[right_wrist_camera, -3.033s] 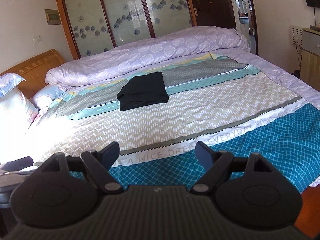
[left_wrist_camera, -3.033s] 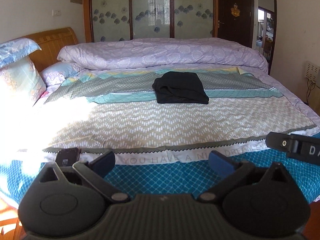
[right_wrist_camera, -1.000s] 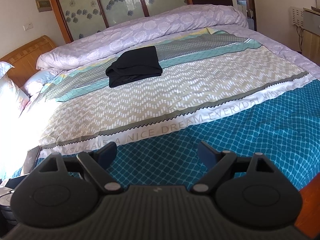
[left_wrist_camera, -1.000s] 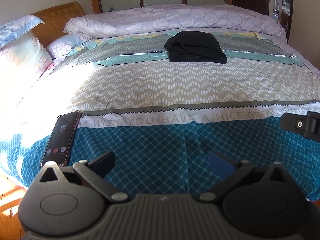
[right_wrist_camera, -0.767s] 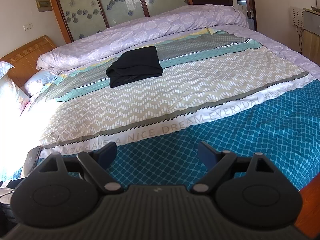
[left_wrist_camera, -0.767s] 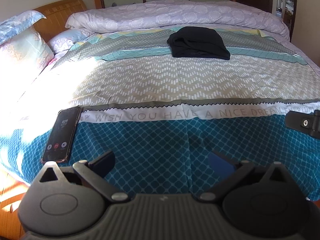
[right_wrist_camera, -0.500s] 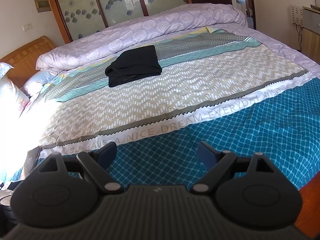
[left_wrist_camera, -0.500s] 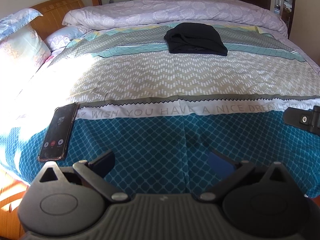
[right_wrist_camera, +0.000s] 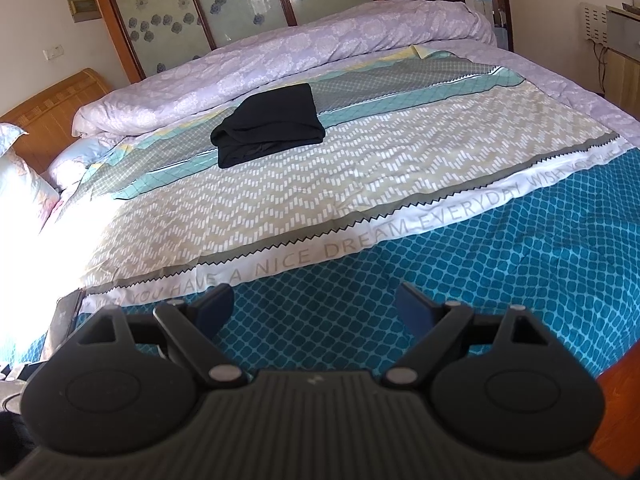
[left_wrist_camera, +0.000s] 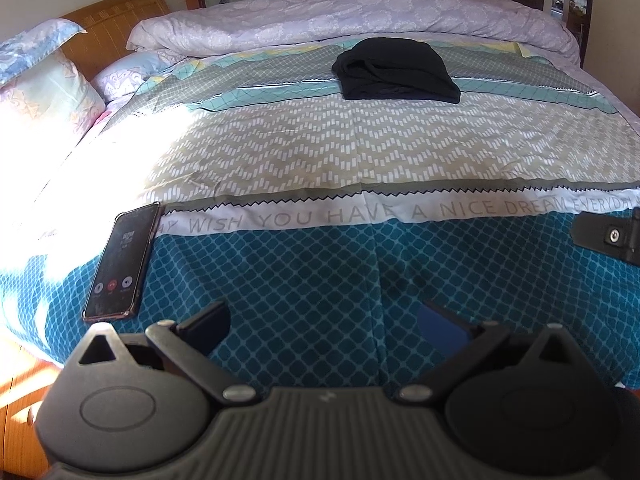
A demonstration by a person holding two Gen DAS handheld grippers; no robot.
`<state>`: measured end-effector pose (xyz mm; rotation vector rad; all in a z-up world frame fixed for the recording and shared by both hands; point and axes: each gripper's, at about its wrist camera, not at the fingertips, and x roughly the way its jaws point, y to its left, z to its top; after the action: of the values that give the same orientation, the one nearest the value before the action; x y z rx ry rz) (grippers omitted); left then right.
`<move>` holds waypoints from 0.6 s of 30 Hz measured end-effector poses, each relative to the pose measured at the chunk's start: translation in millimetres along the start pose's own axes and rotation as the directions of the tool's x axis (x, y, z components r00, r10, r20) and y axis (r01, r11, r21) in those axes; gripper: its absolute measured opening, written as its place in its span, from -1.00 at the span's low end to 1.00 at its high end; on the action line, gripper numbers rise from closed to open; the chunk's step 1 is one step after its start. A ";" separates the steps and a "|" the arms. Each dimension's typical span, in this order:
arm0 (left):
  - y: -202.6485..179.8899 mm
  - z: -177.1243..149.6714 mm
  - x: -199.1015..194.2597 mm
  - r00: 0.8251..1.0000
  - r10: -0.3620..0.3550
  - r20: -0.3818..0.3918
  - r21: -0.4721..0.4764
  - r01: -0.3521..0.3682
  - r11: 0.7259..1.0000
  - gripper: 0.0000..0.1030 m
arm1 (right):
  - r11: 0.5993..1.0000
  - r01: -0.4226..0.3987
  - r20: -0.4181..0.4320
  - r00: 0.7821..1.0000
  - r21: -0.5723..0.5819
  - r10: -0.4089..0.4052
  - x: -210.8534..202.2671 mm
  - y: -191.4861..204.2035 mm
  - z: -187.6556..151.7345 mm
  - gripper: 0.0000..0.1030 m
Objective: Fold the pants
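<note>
A pair of black pants (left_wrist_camera: 396,70) lies folded into a small bundle on the far part of the bed, on the grey and teal stripes; the same pants (right_wrist_camera: 269,130) show in the right wrist view. My left gripper (left_wrist_camera: 324,316) hangs open over the teal near edge of the bedspread, far from the pants, with nothing between its fingers. My right gripper (right_wrist_camera: 314,306) is open too, over the same teal band, also empty. A black part of the right gripper (left_wrist_camera: 608,234) juts in at the right edge of the left wrist view.
A phone (left_wrist_camera: 122,262) with a lit screen lies on the bed's near left edge. A rolled lilac duvet (left_wrist_camera: 352,16) runs along the far side. Pillows (left_wrist_camera: 36,80) and a wooden headboard (left_wrist_camera: 116,20) stand at the left. Orange wooden floor (right_wrist_camera: 624,400) lies below the bed's edge.
Both grippers have moved forward over the near edge of the bed and tilted down, so the pants and phone appear closer. Both stay open. The pants have not moved.
</note>
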<state>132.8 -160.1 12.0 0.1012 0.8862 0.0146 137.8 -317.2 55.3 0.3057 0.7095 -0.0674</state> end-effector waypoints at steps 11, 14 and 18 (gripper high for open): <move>-2.6 -2.8 3.8 1.000 0.005 -0.021 0.010 -0.005 1.000 1.00 | 1.000 0.006 -0.012 1.000 0.008 -0.006 -0.2 -2.7 -2.1 0.74; -3.4 -3.3 5.1 1.000 0.011 -0.026 0.014 -0.011 1.000 1.00 | 1.000 0.006 -0.019 1.000 0.012 -0.006 0.6 -3.7 -3.2 0.74; -3.9 -3.4 5.7 1.000 0.010 -0.027 0.017 -0.010 1.000 1.00 | 1.000 0.008 -0.022 1.000 0.015 -0.008 0.8 -4.1 -3.7 0.74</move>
<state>133.7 -163.4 5.1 0.1212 0.9134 0.0181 135.4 -320.0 51.2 0.3182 0.7318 -0.0768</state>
